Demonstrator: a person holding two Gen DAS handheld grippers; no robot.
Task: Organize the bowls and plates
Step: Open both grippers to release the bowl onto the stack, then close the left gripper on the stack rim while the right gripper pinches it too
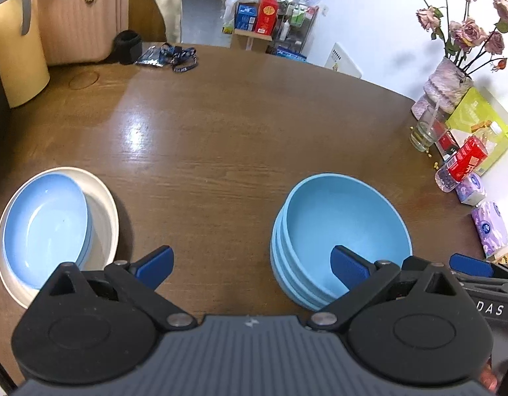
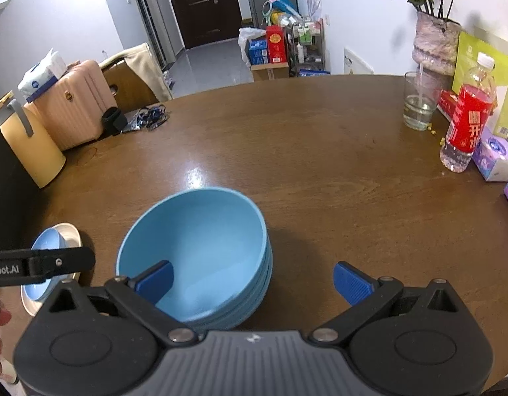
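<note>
Blue pads on both our tools stood wide apart and held nothing: the left gripper (image 1: 250, 265) hung over bare wood between the two piles, and the right gripper (image 2: 254, 280) had one pad over the near rim of the bowls without pressing on it. Just beyond the fingers we saw the blue bowls (image 2: 201, 247) nested in one neat stack on the wooden table (image 1: 237, 125). To the left of them, well apart, the blue plates (image 1: 46, 227) lay inside a bigger cream plate (image 1: 103, 211), a little off centre. We found no other loose dish on the table, so we judged the sorting nearly finished; perhaps only centring the plates remained. Farther away stood a drinking glass (image 2: 417, 105), a red-labelled bottle (image 2: 468, 115) and a vase of dried roses (image 2: 433, 43).
</note>
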